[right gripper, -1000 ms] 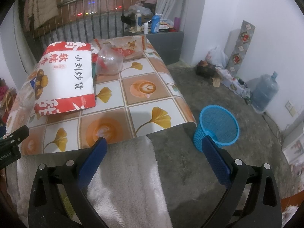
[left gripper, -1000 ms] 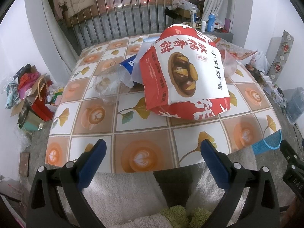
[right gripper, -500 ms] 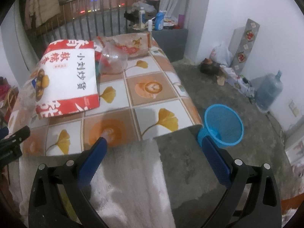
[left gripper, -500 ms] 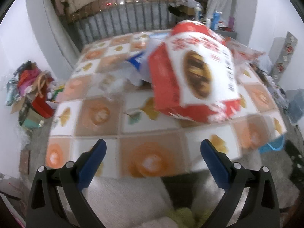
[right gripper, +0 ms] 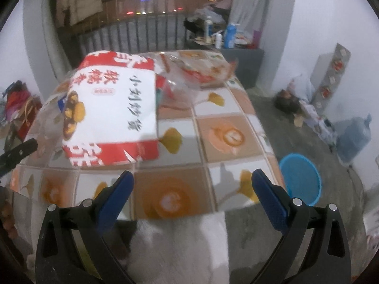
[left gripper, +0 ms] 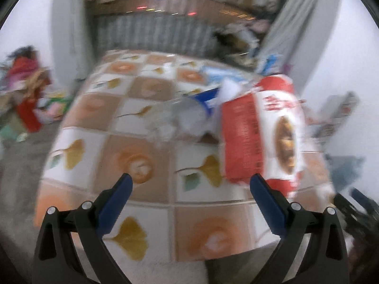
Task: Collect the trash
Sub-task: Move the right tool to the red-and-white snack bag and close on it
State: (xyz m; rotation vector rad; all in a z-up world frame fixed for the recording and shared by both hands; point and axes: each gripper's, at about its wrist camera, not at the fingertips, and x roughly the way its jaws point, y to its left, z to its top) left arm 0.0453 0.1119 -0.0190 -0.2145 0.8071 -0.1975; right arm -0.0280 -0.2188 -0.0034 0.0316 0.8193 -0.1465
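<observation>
A big red and white snack bag (left gripper: 263,137) lies on the patterned table (left gripper: 142,165); it also shows in the right wrist view (right gripper: 111,116). A clear plastic cup (left gripper: 165,120) and a blue and white wrapper (left gripper: 206,99) lie to its left. A clear bag with red print (right gripper: 196,71) lies behind it. My left gripper (left gripper: 190,181) is open and empty over the table's near part. My right gripper (right gripper: 193,177) is open and empty at the table's front edge. A blue waste basket (right gripper: 300,179) stands on the floor to the right.
A white fluffy cloth (right gripper: 180,243) lies below the table's front edge. A metal railing (right gripper: 142,35) runs behind the table. A water jug (right gripper: 355,135) and clutter stand by the right wall. Bags are piled on the floor at left (left gripper: 23,94).
Both grippers have moved forward toward the table. The left view has swung left, so the snack bag now sits to its right. Both stay open.
</observation>
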